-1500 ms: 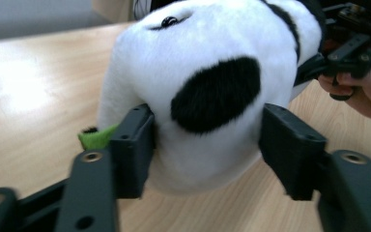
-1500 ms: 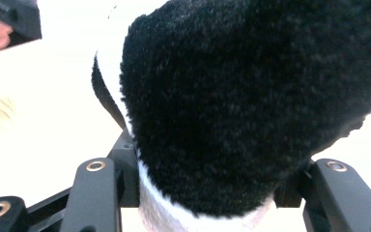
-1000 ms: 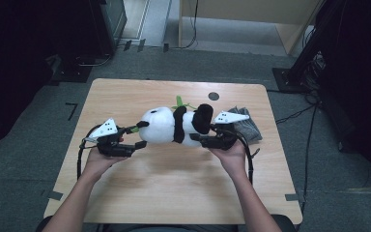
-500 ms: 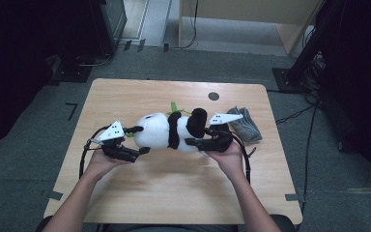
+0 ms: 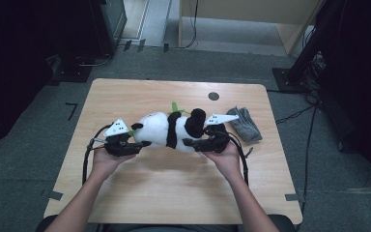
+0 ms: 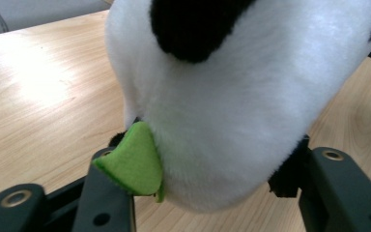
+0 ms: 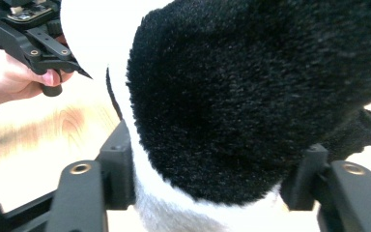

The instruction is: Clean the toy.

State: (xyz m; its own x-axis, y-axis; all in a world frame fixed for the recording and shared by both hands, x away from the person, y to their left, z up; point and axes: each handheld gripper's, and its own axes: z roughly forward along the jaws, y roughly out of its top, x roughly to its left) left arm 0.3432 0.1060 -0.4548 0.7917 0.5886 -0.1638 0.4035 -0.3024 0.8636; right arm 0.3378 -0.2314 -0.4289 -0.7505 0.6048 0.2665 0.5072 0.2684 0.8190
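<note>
A black-and-white panda plush (image 5: pixel 166 128) hangs lengthwise between my two grippers, just above the wooden table (image 5: pixel 174 193). My left gripper (image 5: pixel 142 143) grips its white end; its jaws have just been closing with the plush between them. In the left gripper view the left gripper (image 6: pixel 203 193) presses white fur and a green felt leaf (image 6: pixel 133 162). My right gripper (image 5: pixel 188 142) holds the other end by a black limb. Its jaws have just been opening a little, though the right gripper (image 7: pixel 212 188) still has its pads against the plush (image 7: pixel 251 96).
A grey sock (image 5: pixel 244 124) lies on the table right of my right hand. A small dark round mark (image 5: pixel 213 96) sits near the table's far edge. Dark equipment and cables stand on the floor around the table.
The plush has shifted slightly left and toward the person. The left gripper's jaws opened wider, then closed onto the plush's white end. Both hands stay about where they were.
</note>
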